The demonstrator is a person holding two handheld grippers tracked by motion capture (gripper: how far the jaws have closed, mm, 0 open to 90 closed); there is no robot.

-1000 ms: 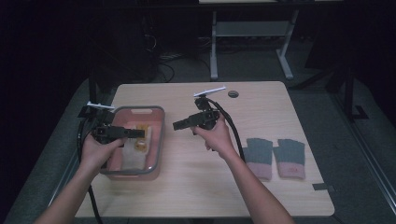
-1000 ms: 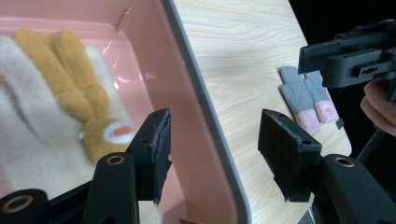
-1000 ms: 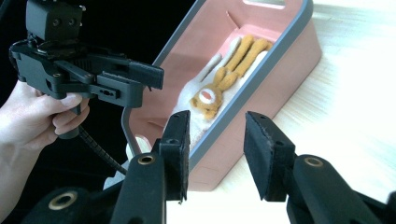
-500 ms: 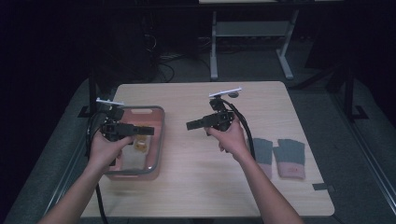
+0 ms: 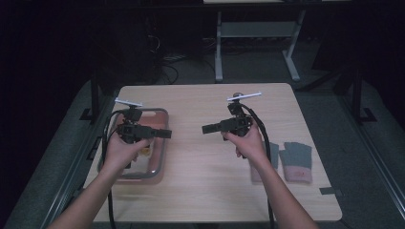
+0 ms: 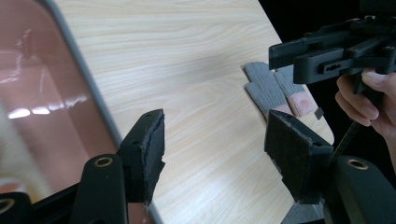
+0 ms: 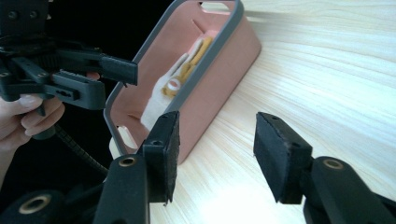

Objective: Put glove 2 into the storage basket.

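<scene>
Both your tongs have just been opening and stand wide with nothing between them: the left tongs [image 5: 165,133] have drawn back above the pink tray [image 5: 161,143] on the counter [image 5: 200,191], the right tongs [image 5: 206,129] sideways (gloves [image 5: 296,162] untouched), so 1 step looks finished.

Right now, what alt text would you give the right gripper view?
The right gripper, jaws open with nothing between them, points across a light wooden table at a pink bin holding white and yellow items. The left gripper hangs at the bin's far side.
</scene>
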